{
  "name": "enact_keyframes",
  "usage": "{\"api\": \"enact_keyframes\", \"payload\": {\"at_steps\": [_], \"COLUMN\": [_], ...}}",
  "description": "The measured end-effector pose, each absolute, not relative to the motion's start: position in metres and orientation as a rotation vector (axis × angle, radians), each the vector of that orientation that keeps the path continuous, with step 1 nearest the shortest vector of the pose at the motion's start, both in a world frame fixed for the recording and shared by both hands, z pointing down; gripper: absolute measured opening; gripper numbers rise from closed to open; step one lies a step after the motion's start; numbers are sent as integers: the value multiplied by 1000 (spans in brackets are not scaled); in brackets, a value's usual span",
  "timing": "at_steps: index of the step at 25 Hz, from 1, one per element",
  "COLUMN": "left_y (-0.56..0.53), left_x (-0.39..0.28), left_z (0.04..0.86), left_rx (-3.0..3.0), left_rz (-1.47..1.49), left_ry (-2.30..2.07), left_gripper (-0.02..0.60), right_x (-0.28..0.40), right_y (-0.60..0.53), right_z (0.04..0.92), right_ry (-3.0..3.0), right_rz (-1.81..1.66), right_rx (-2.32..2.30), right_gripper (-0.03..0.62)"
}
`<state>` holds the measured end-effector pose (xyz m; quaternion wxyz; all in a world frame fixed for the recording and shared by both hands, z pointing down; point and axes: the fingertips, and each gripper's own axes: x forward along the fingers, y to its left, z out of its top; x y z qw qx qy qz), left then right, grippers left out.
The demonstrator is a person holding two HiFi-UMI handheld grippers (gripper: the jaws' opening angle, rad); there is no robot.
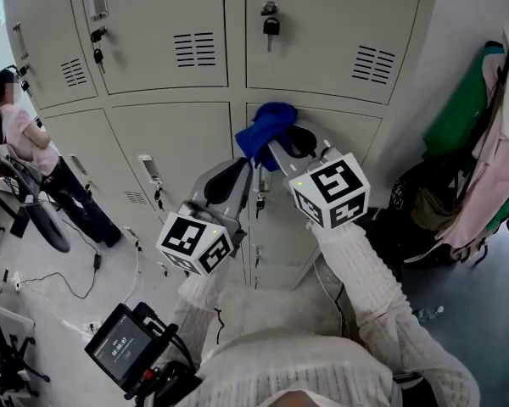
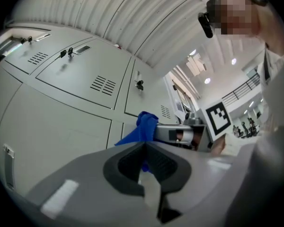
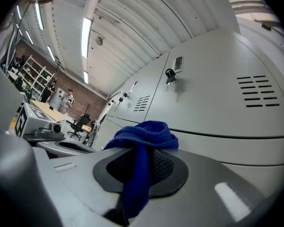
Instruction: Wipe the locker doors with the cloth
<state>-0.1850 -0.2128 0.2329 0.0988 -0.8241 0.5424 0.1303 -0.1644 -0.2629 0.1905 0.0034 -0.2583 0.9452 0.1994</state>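
Note:
A blue cloth (image 1: 267, 130) is bunched against the top left corner of a lower grey locker door (image 1: 360, 138). My right gripper (image 1: 282, 148) is shut on the blue cloth, which hangs down between its black pads (image 3: 163, 167) in the right gripper view as a folded wad, cloth (image 3: 143, 141). My left gripper (image 1: 237, 175) hovers just left of and below it, in front of the neighbouring door (image 1: 182, 138), jaws shut on nothing. In the left gripper view its gripper (image 2: 144, 148) points at the cloth (image 2: 143, 126) and the right gripper (image 2: 182, 134).
A padlock (image 1: 271, 25) hangs on the upper door and keys (image 1: 96, 45) stick in other locks. A person (image 1: 25, 142) stands at the far left. Hanging clothes (image 1: 483, 134) and a dark bag (image 1: 424, 202) crowd the right. Cables (image 1: 64, 291) lie on the floor.

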Motion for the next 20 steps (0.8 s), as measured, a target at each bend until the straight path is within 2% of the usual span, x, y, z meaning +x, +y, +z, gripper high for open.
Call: {"api": "enact_keyframes", "payload": {"at_steps": [20], "left_y": [-239], "left_x": [-200], "left_z": [253], "left_rx": [-2502], "left_rz": [376], "left_ry": [1635], "left_gripper": [0], "right_x": [-176], "right_y": [-284], "right_z": [204], "right_ry": [2973], "right_rz": [641], "right_rx": [-842], "right_gripper": [58]}}
